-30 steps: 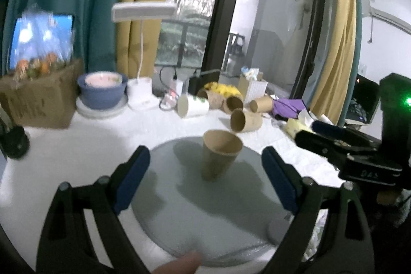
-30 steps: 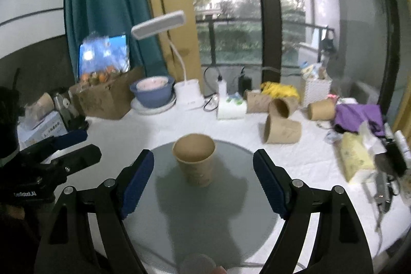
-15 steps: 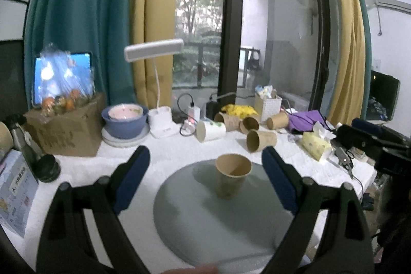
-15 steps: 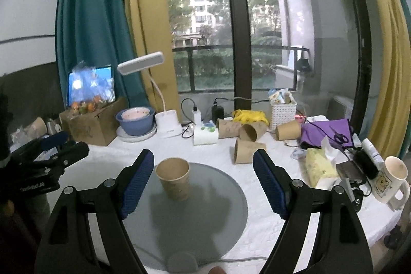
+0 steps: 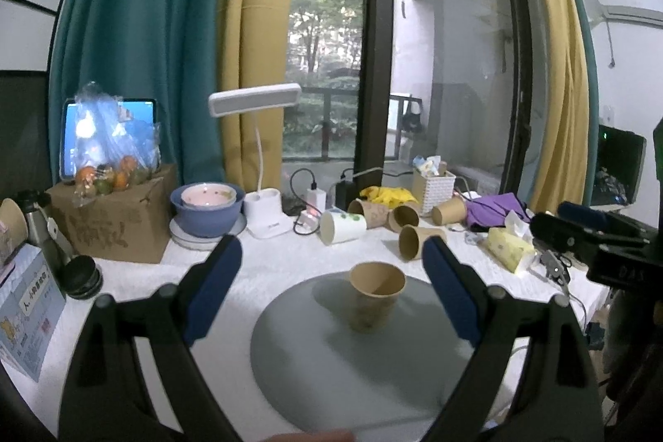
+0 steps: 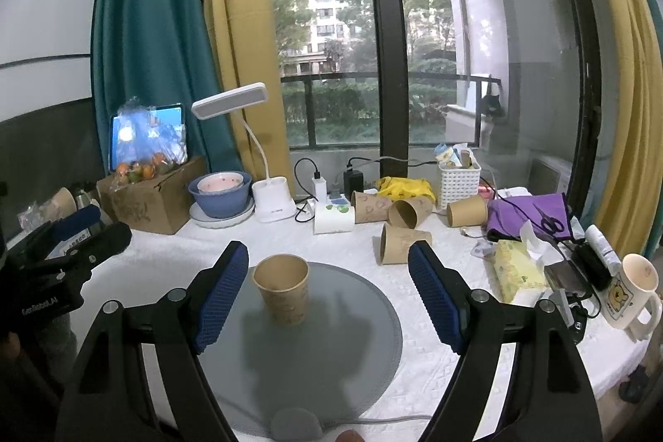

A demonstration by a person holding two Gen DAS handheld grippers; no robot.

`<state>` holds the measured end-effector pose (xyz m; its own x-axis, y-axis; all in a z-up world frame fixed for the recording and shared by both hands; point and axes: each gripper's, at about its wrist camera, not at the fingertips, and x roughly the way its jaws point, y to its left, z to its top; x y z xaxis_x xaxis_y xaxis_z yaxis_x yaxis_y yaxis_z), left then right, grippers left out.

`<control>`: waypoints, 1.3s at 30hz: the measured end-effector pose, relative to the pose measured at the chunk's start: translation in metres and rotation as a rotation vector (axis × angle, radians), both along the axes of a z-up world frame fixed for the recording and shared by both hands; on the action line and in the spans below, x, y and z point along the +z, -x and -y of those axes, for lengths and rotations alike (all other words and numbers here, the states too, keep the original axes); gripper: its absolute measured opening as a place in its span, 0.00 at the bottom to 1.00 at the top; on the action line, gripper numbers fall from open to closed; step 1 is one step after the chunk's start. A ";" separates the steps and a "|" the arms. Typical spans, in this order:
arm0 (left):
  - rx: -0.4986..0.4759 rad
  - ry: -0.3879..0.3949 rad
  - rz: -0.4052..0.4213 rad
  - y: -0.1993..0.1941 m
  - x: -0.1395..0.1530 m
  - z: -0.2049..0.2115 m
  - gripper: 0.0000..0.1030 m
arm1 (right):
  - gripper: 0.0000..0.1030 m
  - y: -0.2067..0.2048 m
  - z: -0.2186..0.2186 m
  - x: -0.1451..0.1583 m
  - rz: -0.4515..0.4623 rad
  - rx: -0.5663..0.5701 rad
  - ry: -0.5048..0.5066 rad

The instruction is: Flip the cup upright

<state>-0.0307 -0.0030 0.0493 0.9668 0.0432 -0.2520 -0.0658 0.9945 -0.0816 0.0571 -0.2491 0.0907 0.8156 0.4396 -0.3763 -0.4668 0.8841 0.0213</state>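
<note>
1. Brown paper cup (image 6: pixel 281 288) stands upright, mouth up, near the far edge of the round grey mat (image 6: pixel 331 359).
2. My left gripper (image 5: pixel 331 288) and right gripper (image 6: pixel 327 288): both wide open, holding nothing.
3. Cup prob. light, thin-walled, crushable; grip mid-wall, gently.

— Home or office?
— A home: curtains (image 6: pixel 136 69) by a balcony door (image 6: pixel 385 40), and along the counter's (image 6: pixel 435 351) far edge a desk lamp (image 6: pixel 248 135), stacked bowls (image 6: pixel 221 193) and a fruit box (image 6: pixel 151 201).
</note>
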 end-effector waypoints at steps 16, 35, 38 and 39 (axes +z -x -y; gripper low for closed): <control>-0.008 0.009 -0.008 0.001 -0.003 0.001 0.87 | 0.80 -0.001 -0.004 -0.004 -0.009 0.007 0.009; -0.024 0.016 -0.017 0.000 -0.008 0.007 0.87 | 0.80 -0.002 -0.005 -0.007 -0.011 0.007 0.011; -0.023 0.016 -0.020 0.000 -0.008 0.007 0.87 | 0.80 -0.002 -0.005 -0.008 -0.014 0.006 0.012; -0.022 0.016 -0.020 0.000 -0.009 0.007 0.87 | 0.80 -0.001 -0.004 -0.008 -0.013 0.006 0.012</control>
